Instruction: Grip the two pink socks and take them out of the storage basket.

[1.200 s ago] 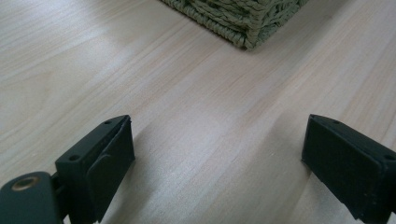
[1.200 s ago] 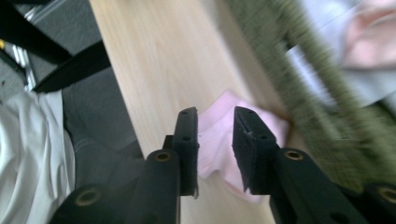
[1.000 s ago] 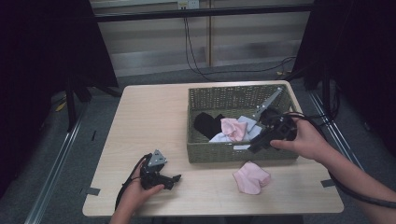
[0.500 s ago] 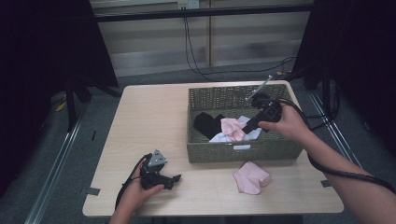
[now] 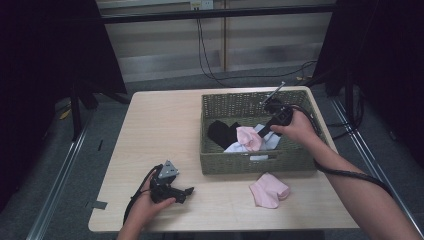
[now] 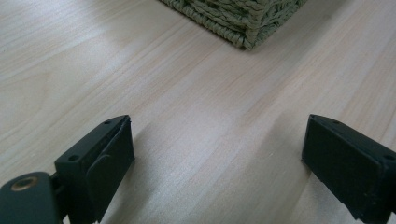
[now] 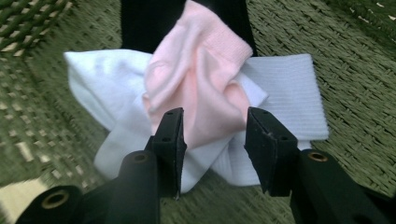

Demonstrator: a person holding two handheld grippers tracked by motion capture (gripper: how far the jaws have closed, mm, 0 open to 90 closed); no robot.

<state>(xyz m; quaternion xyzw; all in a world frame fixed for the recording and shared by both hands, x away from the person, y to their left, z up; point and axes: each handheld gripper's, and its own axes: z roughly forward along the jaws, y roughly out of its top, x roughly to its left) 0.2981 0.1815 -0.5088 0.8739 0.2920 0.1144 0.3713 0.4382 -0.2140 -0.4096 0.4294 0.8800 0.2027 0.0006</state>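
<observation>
Over basket (image 5: 250, 162): R claw (image 7: 212, 135) part-open astride pink sock (image 7: 196, 79); L claw (image 6: 219, 154) wide, table (image 6: 187, 93) edge-side.

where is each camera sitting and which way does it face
High view: above the person's side, facing forward and down on the table; forearms, left claw, right claw show.
Left gripper view: on the left claw, facing bare tabletop; open jaws.
Right gripper view: on the right claw, facing the pink sock; jaws apart.
Shared: the basket.
</observation>
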